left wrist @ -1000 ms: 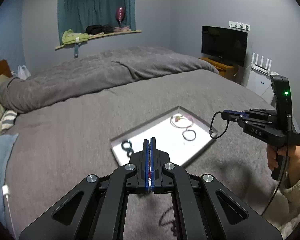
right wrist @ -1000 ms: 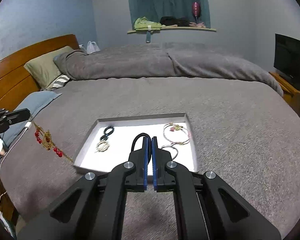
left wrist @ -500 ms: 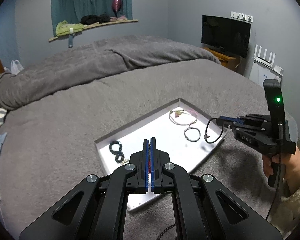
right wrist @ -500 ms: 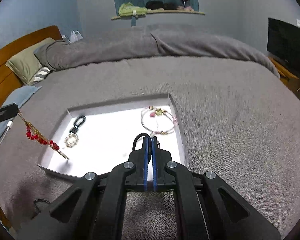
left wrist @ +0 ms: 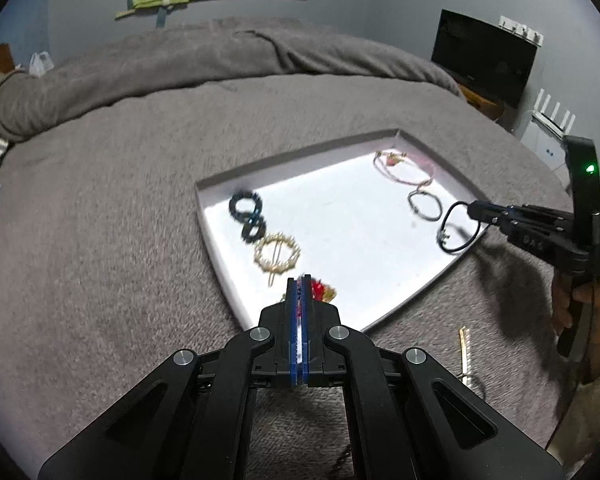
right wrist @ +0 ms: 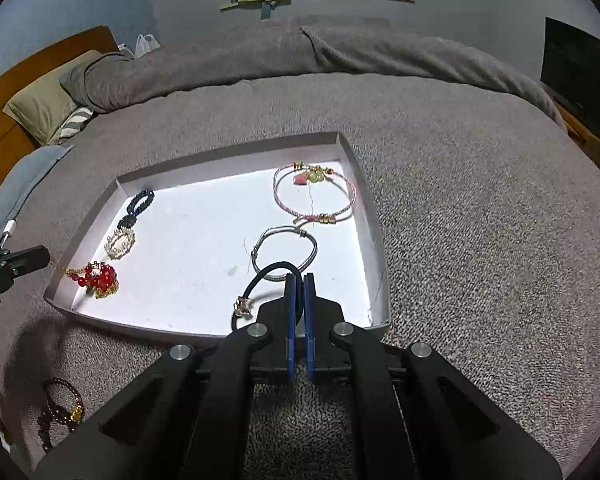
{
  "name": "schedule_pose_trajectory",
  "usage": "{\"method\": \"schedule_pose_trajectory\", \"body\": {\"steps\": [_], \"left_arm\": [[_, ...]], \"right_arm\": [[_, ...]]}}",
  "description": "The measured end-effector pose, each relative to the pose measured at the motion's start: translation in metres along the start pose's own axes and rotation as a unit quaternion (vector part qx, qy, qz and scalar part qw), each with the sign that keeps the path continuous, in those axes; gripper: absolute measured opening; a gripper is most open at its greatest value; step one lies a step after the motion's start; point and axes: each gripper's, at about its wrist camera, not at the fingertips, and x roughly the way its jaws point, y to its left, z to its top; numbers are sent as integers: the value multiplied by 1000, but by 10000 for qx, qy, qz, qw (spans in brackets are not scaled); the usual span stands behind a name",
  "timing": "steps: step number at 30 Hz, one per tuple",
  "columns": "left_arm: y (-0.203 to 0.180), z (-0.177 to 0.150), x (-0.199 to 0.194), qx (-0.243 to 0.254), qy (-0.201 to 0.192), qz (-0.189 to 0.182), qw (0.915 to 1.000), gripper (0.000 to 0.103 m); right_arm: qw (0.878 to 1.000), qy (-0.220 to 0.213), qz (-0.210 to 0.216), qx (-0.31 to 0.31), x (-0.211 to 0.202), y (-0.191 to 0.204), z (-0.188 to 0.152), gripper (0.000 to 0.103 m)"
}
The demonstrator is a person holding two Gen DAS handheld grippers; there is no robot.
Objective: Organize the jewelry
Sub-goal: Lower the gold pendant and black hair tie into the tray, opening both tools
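A white tray (right wrist: 374, 216) lies on the grey bed; it also shows in the left wrist view (left wrist: 428, 292). My left gripper (left wrist: 299, 286) is shut on a red bead and gold chain piece (right wrist: 96, 278) whose beads rest on the tray's near left corner. My right gripper (right wrist: 299, 280) is shut on a black cord bracelet (right wrist: 256, 288), held just above the tray's near right edge. In the tray lie a dark bead bracelet (right wrist: 136, 210), a pearl ring brooch (right wrist: 120, 242), a silver bangle (right wrist: 284, 252) and a pink cord bracelet (right wrist: 314, 194).
A brown bead bracelet (right wrist: 62, 406) lies on the blanket left of the tray. A gold hair clip (left wrist: 465, 350) lies on the blanket near the tray's front. Pillows (right wrist: 46, 98) and a wooden headboard are far left. A TV (left wrist: 484, 62) stands at right.
Both grippers have moved down and forward toward the tray. The red bead piece, hanging in the air before, now rests on the tray floor. The black bracelet is lower over the tray.
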Motion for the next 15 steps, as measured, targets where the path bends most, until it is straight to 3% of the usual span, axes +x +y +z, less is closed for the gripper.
{"method": "schedule_pose_trajectory", "body": {"steps": [8,10,12,15], "left_arm": [[-9,-7,14,166,198,106,9996,2],[-9,-9,16,172,222,87,9996,2],[-9,-9,15,150,236,94,9996,2],[-9,-10,14,97,255,112,9996,8]], "right_arm": [[10000,-29,35,-47,-4,1,-1,8],[10000,-70,26,-50,-8,2,-2,25],[9999,-158,64,-24,-12,1,-1,35],[9996,-275,97,4,-23,0,-2,42]]}}
